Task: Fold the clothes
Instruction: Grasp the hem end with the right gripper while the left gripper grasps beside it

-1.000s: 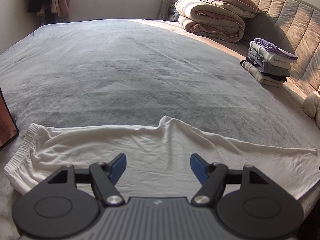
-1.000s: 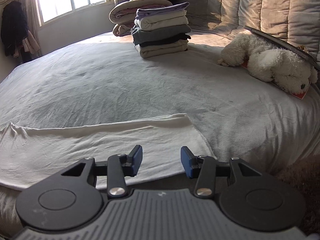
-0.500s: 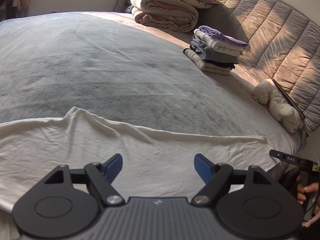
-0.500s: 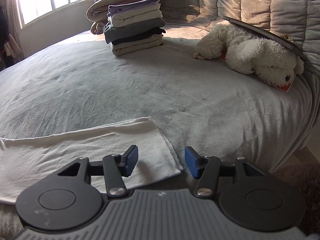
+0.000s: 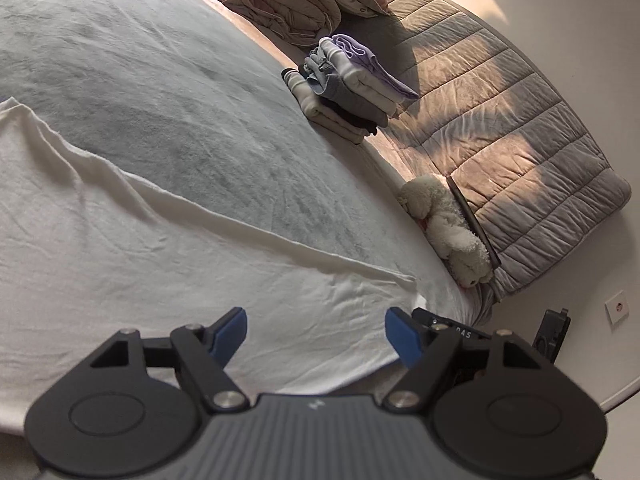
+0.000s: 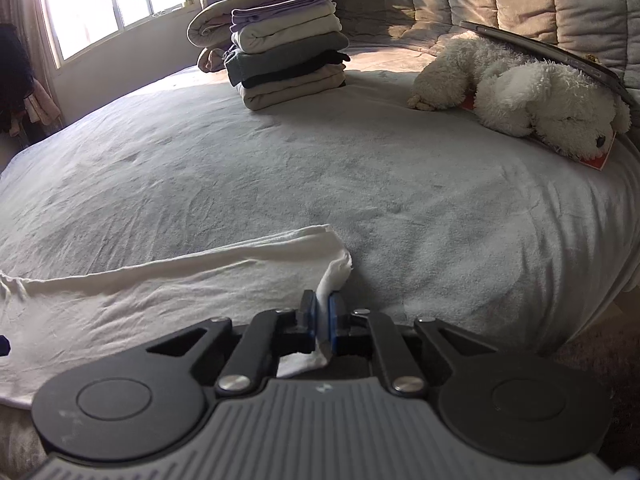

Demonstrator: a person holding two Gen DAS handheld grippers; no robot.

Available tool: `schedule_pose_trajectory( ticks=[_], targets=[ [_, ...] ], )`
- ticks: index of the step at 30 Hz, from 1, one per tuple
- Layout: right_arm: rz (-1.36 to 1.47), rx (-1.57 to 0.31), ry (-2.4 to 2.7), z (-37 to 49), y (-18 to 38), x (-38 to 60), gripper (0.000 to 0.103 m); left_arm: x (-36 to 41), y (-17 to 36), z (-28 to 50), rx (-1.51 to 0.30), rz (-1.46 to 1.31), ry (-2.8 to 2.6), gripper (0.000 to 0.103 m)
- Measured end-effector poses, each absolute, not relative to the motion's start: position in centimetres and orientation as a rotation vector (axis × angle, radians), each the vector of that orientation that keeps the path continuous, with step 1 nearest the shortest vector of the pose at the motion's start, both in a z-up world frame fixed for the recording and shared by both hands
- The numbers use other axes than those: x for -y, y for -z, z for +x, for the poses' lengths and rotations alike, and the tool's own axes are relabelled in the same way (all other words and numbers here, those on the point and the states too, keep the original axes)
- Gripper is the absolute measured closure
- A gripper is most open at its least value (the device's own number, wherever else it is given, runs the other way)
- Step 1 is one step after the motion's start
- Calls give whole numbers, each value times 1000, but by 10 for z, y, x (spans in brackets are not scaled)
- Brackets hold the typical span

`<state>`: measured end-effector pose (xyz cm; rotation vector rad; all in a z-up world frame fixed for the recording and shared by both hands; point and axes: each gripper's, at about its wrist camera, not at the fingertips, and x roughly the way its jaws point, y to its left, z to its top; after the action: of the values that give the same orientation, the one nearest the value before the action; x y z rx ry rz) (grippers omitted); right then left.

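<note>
In the left wrist view, the left gripper [image 5: 316, 336] hangs with its blue pads spread wide and nothing between them, just above the near part of the white garment [image 5: 120, 248], which lies spread flat across the grey bed cover [image 5: 168, 92]. The garment's far edge runs ahead of the gripper, slanting toward its right, where the cloth ends in a narrow corner. Far ahead and to the right sits a stack of folded clothes [image 5: 348, 88], with a plush dog [image 5: 448, 228] nearer on the right. In the right wrist view, the right gripper [image 6: 323, 322] has its pads pressed together on the garment's end corner [image 6: 332, 280], a tuft of cloth rising just ahead of the fingertips; the rest of the garment stretches away to the gripper's left. A good fold here probably needs the left gripper to take the matching corner on the same end, biting only that layer and not the cover beneath, then both corners carried together, level and lightly taut, so the edges meet squarely.
</note>
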<state>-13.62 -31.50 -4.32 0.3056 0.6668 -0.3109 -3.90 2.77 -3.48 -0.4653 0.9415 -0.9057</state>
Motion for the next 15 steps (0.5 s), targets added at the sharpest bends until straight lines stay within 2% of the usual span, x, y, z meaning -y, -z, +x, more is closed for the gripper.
schedule_pose_trajectory(
  ticks=[8, 15],
  targets=[
    [270, -604, 146, -136, 20, 280, 96, -3, 49, -32, -1032, -599, 1022, 23],
    [193, -636, -41, -127, 13, 232, 96, 14, 65, -26, -1107, -702, 1063, 22]
  ],
)
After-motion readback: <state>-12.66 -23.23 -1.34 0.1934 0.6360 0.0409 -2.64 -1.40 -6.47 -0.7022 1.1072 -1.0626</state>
